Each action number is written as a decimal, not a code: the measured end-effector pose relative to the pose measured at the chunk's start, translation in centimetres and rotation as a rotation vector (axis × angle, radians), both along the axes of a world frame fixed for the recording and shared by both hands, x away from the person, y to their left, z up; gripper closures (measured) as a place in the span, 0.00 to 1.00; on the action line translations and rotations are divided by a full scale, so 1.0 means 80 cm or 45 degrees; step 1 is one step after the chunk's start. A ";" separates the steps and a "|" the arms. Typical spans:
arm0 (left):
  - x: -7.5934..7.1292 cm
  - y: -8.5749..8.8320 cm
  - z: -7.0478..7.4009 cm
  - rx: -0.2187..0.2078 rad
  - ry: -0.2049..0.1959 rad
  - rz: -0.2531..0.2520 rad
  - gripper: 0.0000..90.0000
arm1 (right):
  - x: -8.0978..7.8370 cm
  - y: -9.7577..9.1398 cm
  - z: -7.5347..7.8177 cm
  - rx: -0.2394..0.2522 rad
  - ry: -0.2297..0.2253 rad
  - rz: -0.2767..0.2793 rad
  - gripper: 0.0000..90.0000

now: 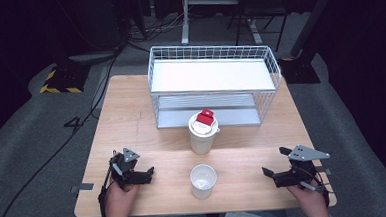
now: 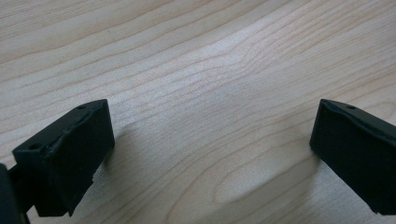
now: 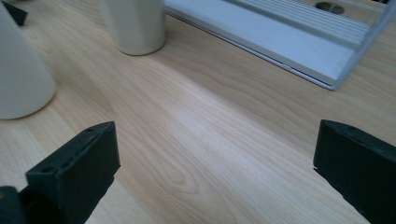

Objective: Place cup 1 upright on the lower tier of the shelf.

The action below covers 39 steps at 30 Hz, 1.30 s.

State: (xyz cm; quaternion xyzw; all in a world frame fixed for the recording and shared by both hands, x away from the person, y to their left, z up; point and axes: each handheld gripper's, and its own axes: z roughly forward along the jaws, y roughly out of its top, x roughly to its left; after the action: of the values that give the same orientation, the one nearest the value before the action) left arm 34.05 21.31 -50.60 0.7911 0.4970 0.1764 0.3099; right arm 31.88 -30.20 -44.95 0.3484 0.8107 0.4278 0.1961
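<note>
Empty cup (image 1: 203, 180) between both parted tools.

No text, brand or label can be read on anything on the table; the only sign is a dark mark shaped like the numeral 4 on the grey floor (image 1: 74, 123), just left of the wooden table (image 1: 131, 121)
</note>
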 end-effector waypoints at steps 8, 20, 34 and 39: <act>0.000 0.000 0.000 0.000 0.001 -0.001 0.00 | -0.009 0.036 0.003 0.001 -0.008 0.117 0.01; 0.000 0.000 0.000 0.000 0.001 -0.001 0.00 | -0.013 0.098 0.005 -0.002 -0.004 0.310 0.01; 0.000 0.000 0.000 0.000 0.000 -0.001 0.00 | -0.017 0.131 0.001 0.152 0.097 0.513 0.01; 0.000 0.000 0.000 -0.001 0.000 -0.001 0.00 | -0.019 0.146 -0.003 0.124 0.089 0.548 0.01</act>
State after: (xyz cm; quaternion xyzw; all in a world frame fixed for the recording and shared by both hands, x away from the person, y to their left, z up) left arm 34.07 21.31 -50.60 0.7911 0.4969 0.1759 0.3103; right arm 30.37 -18.49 -45.22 0.1912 0.8510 0.4860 0.0549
